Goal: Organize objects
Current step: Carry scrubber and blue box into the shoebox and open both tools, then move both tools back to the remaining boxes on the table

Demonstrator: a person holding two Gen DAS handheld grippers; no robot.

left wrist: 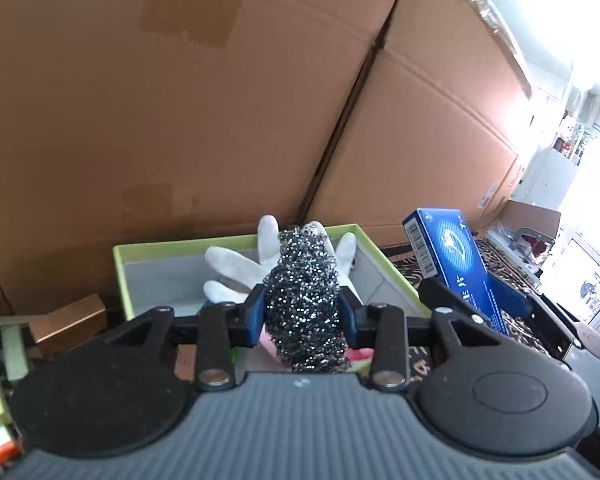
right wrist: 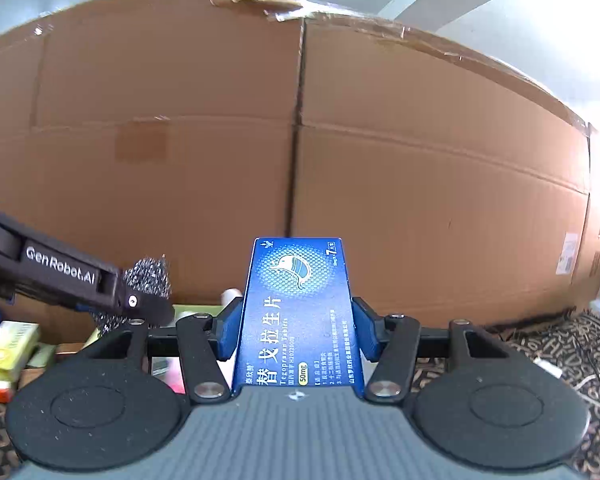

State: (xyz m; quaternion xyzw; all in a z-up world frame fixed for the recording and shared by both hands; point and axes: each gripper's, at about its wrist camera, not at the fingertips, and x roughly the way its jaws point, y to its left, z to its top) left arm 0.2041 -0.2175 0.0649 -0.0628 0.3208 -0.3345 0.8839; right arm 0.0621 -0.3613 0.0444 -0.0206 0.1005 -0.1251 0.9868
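1. The left gripper (left wrist: 305, 312) has its blue pads squeezed partway in on a steel wool scourer (left wrist: 306, 300), a dark, glittery wire ball that bulges out above and below the fingers. It's held up in the air, in front of a lime-green-rimmed storage box (left wrist: 140, 254).
2. In that box lies a white glove (left wrist: 240, 268) with its fingers splayed, right behind the scourer.
3. The right gripper (right wrist: 296, 330) is clamped at about mid-width on a blue medicine box (right wrist: 298, 308), gripping its two long edges so the printed face points up at the camera.
4. Writing on the medicine box: big white Chinese characters "替戈拉生片", then "Tegoprazan Tablets" in small print, a yellow oval with "50mg", and a "7" in the top corner. There's also a stomach-like logo in a dotted circle. From the left wrist view you can see a barcode on its side.
5. The left gripper's arm shows up in the right wrist view with "GenRobot.AI" printed on it in white.
6. Behind everything stand two big brown cardboard cartons (right wrist: 420, 160) side by side, with torn tape along the top. A small white label sits on the far right one, too tiny to read.
7. A leopard-ish patterned cloth (right wrist: 540, 344) covers the surface on the right.
8. A small copper-coloured box (left wrist: 70, 324) sits left of the green box.
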